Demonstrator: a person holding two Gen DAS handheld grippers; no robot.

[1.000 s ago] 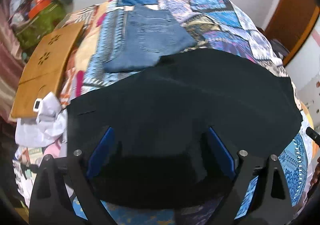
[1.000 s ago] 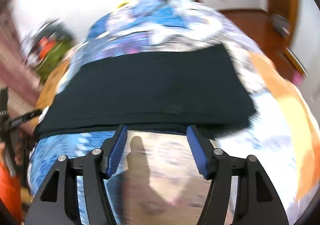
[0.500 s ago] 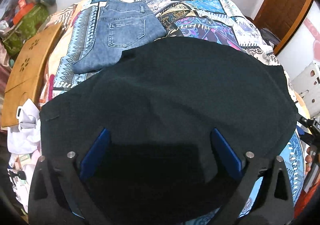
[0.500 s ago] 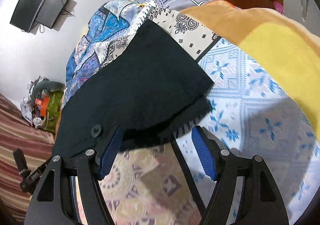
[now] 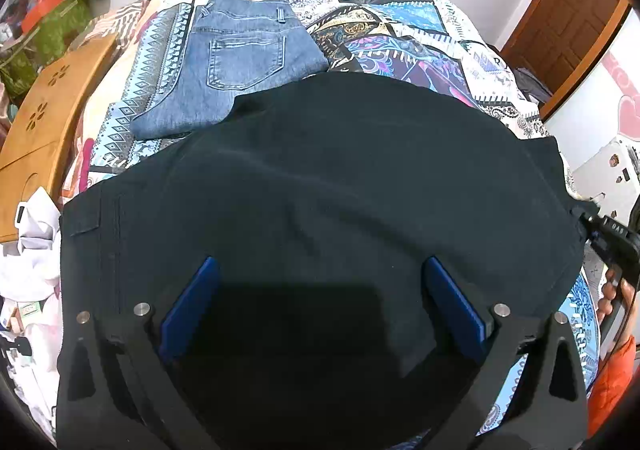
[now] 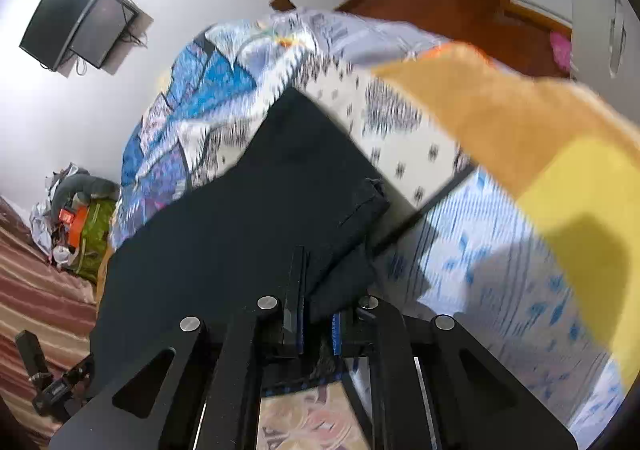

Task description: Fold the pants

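In the left wrist view, the left gripper (image 5: 320, 310) hovers over the near half of the black pants (image 5: 340, 185), spread on the bed (image 5: 400, 37) with folded jeans (image 5: 240, 61) beyond; its fingers (image 5: 192, 302) stand apart, holding nothing. In the right wrist view, the right gripper (image 6: 316, 326) has its fingers together, clamped on the pants' near right edge (image 6: 340, 282). With one side unheld, lifting could drag the cloth askew, or the thin bite could slip.

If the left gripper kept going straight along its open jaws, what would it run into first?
The black pants, spread directly under and ahead of the left gripper. The folded blue jeans lie farther on, slightly left; depth is uncertain.
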